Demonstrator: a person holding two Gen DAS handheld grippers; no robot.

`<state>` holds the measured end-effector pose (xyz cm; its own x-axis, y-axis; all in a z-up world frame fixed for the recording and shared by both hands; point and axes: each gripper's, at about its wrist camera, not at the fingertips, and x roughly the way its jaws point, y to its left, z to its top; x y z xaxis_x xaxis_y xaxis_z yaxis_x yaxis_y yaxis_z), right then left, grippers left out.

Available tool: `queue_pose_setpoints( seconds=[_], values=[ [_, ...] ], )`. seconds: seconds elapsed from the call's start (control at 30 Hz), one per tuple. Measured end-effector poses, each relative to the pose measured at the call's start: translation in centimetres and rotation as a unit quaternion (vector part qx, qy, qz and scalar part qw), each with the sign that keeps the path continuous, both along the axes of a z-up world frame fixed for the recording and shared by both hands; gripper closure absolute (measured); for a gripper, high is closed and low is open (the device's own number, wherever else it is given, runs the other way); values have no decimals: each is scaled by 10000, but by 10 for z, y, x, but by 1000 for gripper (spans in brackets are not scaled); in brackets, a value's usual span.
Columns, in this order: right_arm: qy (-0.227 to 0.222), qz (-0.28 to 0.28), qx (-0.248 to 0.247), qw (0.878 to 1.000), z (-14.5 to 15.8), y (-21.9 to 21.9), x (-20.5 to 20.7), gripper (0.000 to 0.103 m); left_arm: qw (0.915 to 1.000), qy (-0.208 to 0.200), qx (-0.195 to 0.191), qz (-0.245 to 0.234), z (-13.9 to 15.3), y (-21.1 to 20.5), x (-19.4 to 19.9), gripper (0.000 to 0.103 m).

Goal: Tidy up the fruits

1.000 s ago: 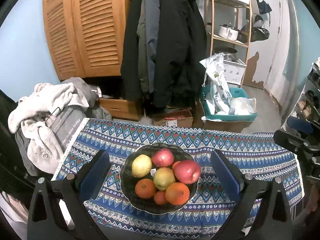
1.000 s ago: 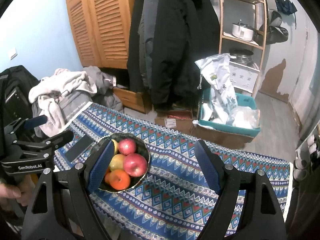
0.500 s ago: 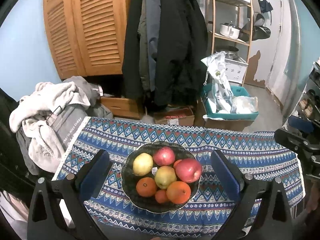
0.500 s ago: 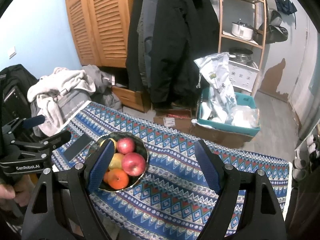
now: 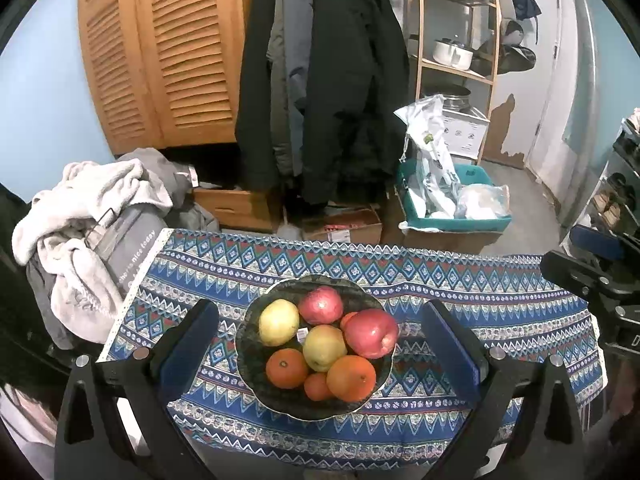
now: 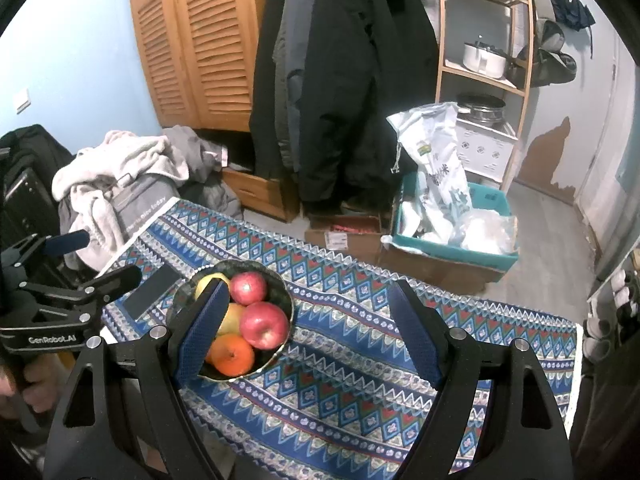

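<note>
- Sitting heaped in a dark bowl on the patterned tabletop are the fruits: two red apples, two yellow ones, and several oranges toward the near rim.
- Both tools hover above the cloth with nothing between their pads: the left gripper is spread wide, its fingers straddling the bowl; the right gripper is likewise released, with its left finger crossing in front of the bowl.
- No fruit lies loose on the cloth, and a flat dark slab rests just beside the bowl on its left.
- A full bowl fits either a pile waiting to be sorted out or one already gathered, so the pictures do not settle which step is in hand.
- If a fruit is to be lifted, the top red apple is the easiest target; taking a lower orange would likely shift the ones resting on it.
- Close the pads across the fruit's widest part, gently, since round waxy skin tends to slip.
- Keep the two tools well apart so they do not collide over the bowl.
</note>
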<state>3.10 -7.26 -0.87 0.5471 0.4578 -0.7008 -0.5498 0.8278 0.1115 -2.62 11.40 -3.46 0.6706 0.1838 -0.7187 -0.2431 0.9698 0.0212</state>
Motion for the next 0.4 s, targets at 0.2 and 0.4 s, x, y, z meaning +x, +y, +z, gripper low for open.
queue_pose_setpoints(
  seconds=[0.2, 0.4],
  values=[
    [10, -8, 2, 10000, 0, 1, 0, 22, 10000, -31, 17, -2, 0, -1, 0, 1],
    [4, -8, 1, 10000, 0, 1, 0, 22, 10000, -35, 6, -20, 2, 0, 1, 1]
  ],
)
